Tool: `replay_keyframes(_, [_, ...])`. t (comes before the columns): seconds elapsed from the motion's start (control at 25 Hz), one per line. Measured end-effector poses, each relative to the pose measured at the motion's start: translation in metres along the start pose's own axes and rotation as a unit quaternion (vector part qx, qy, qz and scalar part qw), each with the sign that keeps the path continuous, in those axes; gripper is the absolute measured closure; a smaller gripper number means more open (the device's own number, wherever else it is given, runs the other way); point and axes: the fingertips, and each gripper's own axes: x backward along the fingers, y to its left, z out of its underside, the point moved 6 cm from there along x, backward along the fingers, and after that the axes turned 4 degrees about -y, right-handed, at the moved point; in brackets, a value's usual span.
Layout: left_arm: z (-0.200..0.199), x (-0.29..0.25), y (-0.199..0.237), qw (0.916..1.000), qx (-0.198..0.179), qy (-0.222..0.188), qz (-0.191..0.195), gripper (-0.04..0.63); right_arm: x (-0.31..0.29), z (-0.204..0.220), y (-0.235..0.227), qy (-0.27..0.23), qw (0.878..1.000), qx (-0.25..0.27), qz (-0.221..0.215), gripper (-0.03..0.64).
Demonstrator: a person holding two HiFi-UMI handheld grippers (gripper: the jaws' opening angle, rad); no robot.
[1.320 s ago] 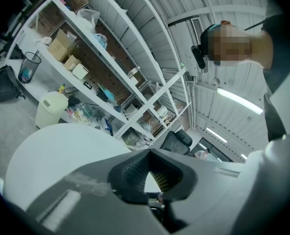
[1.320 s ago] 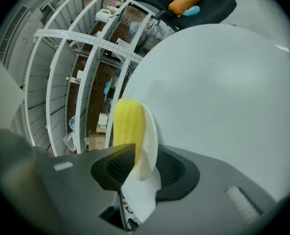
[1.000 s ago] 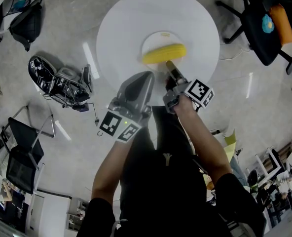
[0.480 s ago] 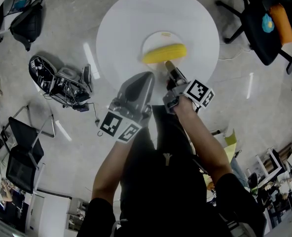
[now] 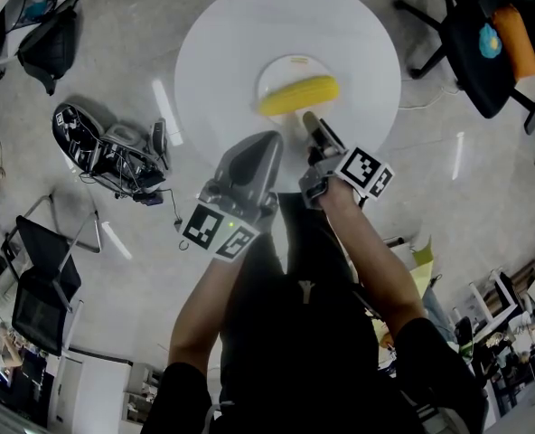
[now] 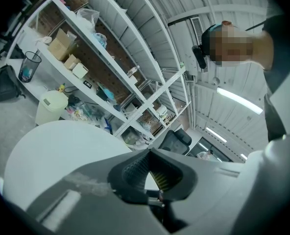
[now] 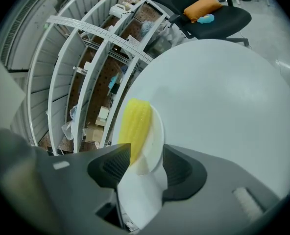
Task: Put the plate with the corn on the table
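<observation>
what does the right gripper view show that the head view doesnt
Only the right gripper view: the fingers of the right gripper apart on either side of the plate rim, having just been opening; tall shelving behind. Only the head view: the left gripper, the person's arms, gear on the floor. Both: the corn on the plate, the round white table, the black chair.

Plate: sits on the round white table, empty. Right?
Not empty. The plate holds a yellow corn cob, lying across it, as the head view shows. It does sit on the round white table.
</observation>
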Motion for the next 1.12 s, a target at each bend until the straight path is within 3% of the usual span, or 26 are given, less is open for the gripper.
replay_keyframes(1.12, [0.001,0.009,-0.008,1.0000,-0.006,-0.004,0.005,0.592,0.014,0.005,-0.002,-0.001,1.000,0.007,0.005,0.425])
